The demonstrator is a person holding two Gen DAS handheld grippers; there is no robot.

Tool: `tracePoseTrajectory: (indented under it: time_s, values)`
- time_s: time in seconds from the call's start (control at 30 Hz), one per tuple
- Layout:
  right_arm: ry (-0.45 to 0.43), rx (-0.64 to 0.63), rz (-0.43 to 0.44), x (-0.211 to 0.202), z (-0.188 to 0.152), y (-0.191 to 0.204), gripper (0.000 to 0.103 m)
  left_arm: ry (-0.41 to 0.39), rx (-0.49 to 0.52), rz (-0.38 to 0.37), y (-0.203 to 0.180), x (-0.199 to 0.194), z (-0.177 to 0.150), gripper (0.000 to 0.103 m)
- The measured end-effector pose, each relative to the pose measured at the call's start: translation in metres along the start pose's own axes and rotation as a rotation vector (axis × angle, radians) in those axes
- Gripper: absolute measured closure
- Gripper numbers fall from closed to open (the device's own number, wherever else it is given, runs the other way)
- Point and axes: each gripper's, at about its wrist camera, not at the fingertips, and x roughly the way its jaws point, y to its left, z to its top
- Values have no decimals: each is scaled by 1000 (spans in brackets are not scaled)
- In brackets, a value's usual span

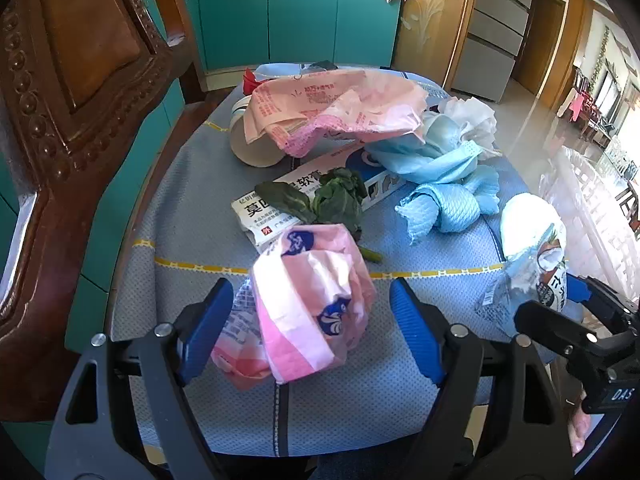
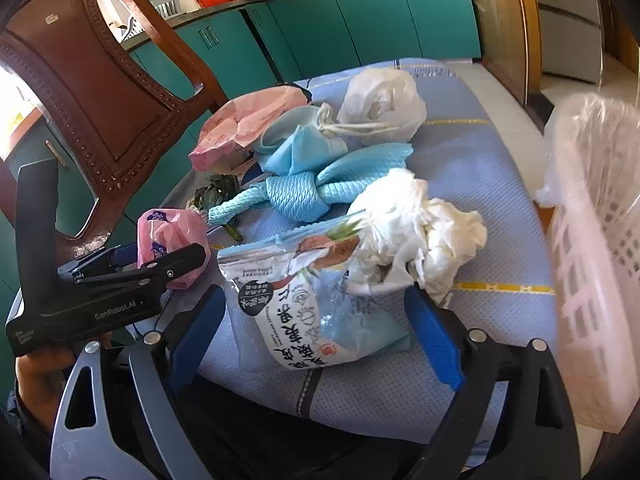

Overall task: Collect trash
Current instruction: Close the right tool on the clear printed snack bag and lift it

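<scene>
Left gripper [image 1: 312, 320] held apart, straddling pink wrapper [image 1: 316, 308], unclamped; right gripper [image 2: 316, 316] likewise spread around snack bag [image 2: 308, 280]. Basket [image 2: 596, 264] placed beside, presumably for trash.

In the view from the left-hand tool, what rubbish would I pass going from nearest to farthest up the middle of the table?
Crumpled pink wrapper between the left gripper's open jaws → wilted green leaf → white printed box → paper cup → big pink bag.
</scene>
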Motion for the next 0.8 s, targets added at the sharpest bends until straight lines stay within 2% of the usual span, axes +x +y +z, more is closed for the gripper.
tracePoseTrajectory:
  time_s: [0.2,0.4,0.53,0.8]
  values:
    - [4,-27,-19,7,-1,5,15,5,-2,7,1,0,0,22]
    - [11,-89,-48,11,-3,17,30,13,1,15,2,3,0,22]
    - [14,-99,-54,11,-5,19,49,20,-2,23,5,6,0,22]
    - [2,-105,-47,4,-3,25,52,4,-7,8,9,6,0,45]
